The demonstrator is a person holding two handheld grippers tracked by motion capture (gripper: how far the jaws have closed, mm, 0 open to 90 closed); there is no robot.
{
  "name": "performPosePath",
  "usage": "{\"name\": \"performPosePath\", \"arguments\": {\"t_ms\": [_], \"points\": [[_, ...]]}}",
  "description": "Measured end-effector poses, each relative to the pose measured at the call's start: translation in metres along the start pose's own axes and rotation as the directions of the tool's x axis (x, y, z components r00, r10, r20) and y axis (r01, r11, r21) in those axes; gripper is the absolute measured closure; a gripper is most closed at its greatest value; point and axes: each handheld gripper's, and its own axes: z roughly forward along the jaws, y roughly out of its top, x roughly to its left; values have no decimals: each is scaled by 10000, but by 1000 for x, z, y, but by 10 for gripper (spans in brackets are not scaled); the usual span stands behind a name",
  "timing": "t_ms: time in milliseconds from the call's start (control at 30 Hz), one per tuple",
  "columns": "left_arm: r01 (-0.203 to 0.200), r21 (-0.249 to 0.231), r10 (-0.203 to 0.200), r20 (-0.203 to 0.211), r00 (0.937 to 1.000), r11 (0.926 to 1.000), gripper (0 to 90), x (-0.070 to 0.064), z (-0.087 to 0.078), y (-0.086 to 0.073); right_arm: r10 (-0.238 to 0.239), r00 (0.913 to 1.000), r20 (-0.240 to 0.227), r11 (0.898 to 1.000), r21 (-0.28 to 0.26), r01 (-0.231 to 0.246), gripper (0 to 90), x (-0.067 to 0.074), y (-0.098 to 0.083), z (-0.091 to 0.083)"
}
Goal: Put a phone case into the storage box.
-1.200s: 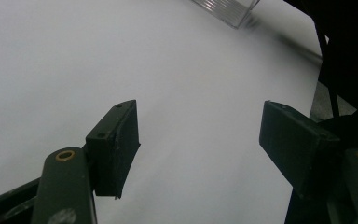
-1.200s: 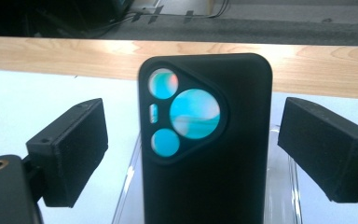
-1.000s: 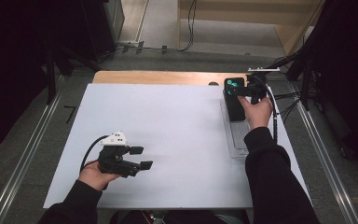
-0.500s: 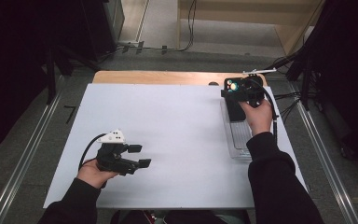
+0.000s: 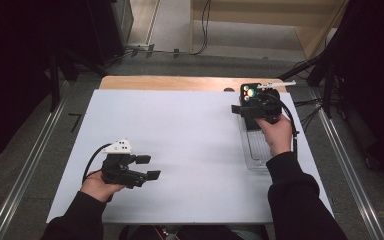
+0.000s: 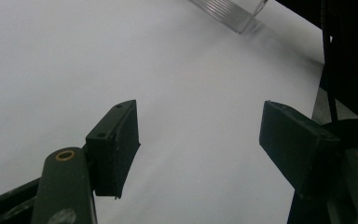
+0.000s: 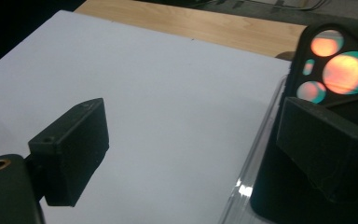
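Leftward off the clear tray [image 5: 256, 150] drifts the right gripper [image 7: 186, 140], jaws wide and empty, phone [image 7: 335, 65] just beside its right jaw, ungrasped; left gripper [image 5: 147, 167] idles open, empty.

A wooden table [image 5: 180, 82] carried a white sheet [image 5: 190, 150]; 1 clear tray [image 5: 255, 150] lay at its right edge.

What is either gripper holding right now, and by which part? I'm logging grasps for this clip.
Nothing. The left gripper is open over bare white table; the right gripper is open beside the black phone in the clear tray.
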Motion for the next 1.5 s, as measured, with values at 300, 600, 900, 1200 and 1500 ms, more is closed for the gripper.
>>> {"name": "performPosePath", "arguments": {"t_ms": [300,600,900,1200,1500], "points": [[15,23,-15,5,10000,10000,288,0,-1,-1,-184,9972,-720,9996,216,200,76,7,-10,1],[9,-49,-9,-12,10000,10000,288,1,-6,-3,-753,9929,-921,9953,533,805,155,18,-18,-6],[19,-101,-20,-88,10000,9999,288,2,-11,-6,-1162,9854,-1246,9906,571,1240,206,27,-27,-12],[44,-140,-46,-161,9999,9999,288,3,-16,-10,-1606,9759,-1479,9812,833,1741,244,38,-36,-15],[-22,-181,19,-167,9999,9998,288,2,-19,-11,-1780,9652,-1915,9762,890,1977,244,48,-47,-22]]}}
